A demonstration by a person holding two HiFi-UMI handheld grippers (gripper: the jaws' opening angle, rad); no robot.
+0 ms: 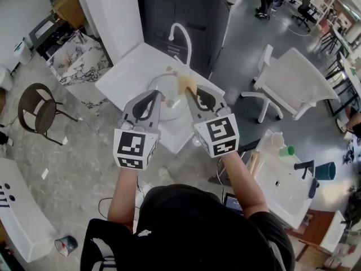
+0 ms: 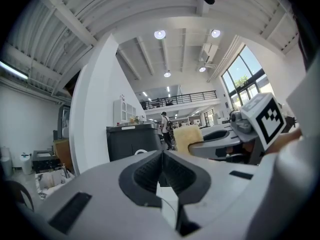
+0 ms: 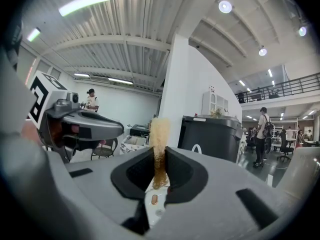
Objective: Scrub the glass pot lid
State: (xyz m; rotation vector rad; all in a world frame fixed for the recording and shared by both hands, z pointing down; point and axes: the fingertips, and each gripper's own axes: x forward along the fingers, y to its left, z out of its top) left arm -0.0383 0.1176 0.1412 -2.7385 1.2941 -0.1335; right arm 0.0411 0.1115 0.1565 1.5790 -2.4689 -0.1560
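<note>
While your left gripper [image 2: 161, 154] has its fingers closed all the way with nothing visible between them, your right gripper [image 3: 159, 153] has its fingers pinched tight on the yellow sponge [image 3: 159, 131]. Just past both, the glass pot lid [image 1: 163, 89] lies on the white table [image 1: 121, 75], sponge over its 2 o'clock edge.

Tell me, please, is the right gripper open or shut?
Shut: the right gripper clamps the yellowish sponge, which sticks out beyond its jaws.

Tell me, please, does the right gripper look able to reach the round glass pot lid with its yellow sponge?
Likely yes: the right gripper, shut on the yellow sponge, hovers at the round glass pot lid's edge, and nothing visible stands between them.
</note>
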